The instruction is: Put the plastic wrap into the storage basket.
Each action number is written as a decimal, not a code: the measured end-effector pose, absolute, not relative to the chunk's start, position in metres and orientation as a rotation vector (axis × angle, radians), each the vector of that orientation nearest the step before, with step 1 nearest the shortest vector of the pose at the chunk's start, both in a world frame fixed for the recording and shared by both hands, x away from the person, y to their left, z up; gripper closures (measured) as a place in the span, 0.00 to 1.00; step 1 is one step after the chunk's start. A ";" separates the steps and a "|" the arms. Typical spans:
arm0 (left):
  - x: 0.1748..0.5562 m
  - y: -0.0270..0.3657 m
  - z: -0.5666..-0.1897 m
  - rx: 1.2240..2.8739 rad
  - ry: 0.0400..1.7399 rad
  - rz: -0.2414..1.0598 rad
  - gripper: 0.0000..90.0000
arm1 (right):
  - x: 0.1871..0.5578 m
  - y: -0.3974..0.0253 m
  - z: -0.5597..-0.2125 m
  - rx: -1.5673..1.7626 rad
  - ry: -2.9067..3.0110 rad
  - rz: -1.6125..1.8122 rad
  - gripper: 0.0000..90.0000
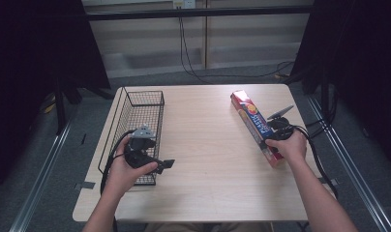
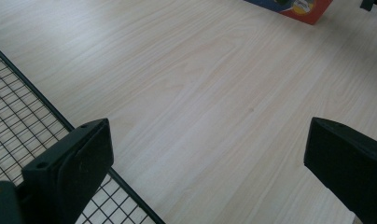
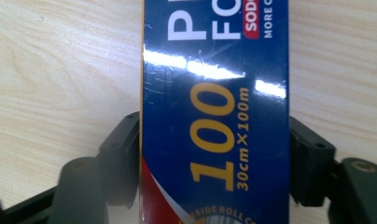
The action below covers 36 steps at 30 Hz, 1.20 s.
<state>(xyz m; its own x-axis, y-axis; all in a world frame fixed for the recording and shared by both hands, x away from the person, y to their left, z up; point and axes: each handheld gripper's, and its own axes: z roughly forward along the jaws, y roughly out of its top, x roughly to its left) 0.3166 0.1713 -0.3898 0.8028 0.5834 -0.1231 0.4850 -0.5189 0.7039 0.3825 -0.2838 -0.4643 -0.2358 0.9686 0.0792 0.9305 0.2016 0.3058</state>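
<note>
Two jaws of the right gripper (image 1: 275,138) clamp the plastic-wrap box (image 1: 254,123) at the table's (image 1: 208,145) three o'clock: light, stiff, glossy-slick cardboard, best squeezed across its narrow sides. Left gripper (image 1: 165,165) gapes wide by the wire basket (image 1: 138,113).

open tabletop (image 1: 208,145) between wire basket (image 1: 138,116) and wrap box (image 1: 255,125)

A: How many boxes are on the table (image 1: 208,159)?

B: One, a long plastic food wrap box (image 1: 255,126) at the right side.

A: Baskets?

B: One black wire basket (image 1: 141,112), at the left edge.

A: Handheld grippers?

B: Two: the left gripper (image 1: 165,165) near the basket and the right gripper (image 1: 276,140) on the box.
</note>
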 end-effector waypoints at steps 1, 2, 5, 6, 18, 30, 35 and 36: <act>0.316 0.171 -0.390 2.218 0.788 0.171 0.01 | 0.383 -0.282 -0.465 1.861 2.325 0.439 0.38; 0.317 0.171 -0.390 2.216 0.788 0.169 0.01 | 0.383 -0.282 -0.465 1.862 2.329 0.430 0.40; 0.317 0.172 -0.391 2.210 0.790 0.167 0.01 | 0.384 -0.281 -0.466 1.867 2.326 0.421 0.40; 0.317 0.172 -0.391 2.215 0.791 0.169 0.01 | 0.385 -0.281 -0.465 1.868 2.326 0.416 0.40; 0.315 0.171 -0.391 2.228 0.788 0.178 0.02 | 0.385 -0.280 -0.463 1.893 2.317 0.387 0.45; 0.315 0.176 -0.388 2.209 0.795 0.184 0.02 | 0.380 -0.277 -0.458 1.875 2.271 0.442 0.46; 0.314 0.176 -0.388 2.208 0.803 0.192 0.02 | 0.378 -0.280 -0.452 1.875 2.267 0.474 0.46; 0.314 0.176 -0.388 2.208 0.801 0.190 0.02 | 0.378 -0.280 -0.452 1.879 2.270 0.483 0.46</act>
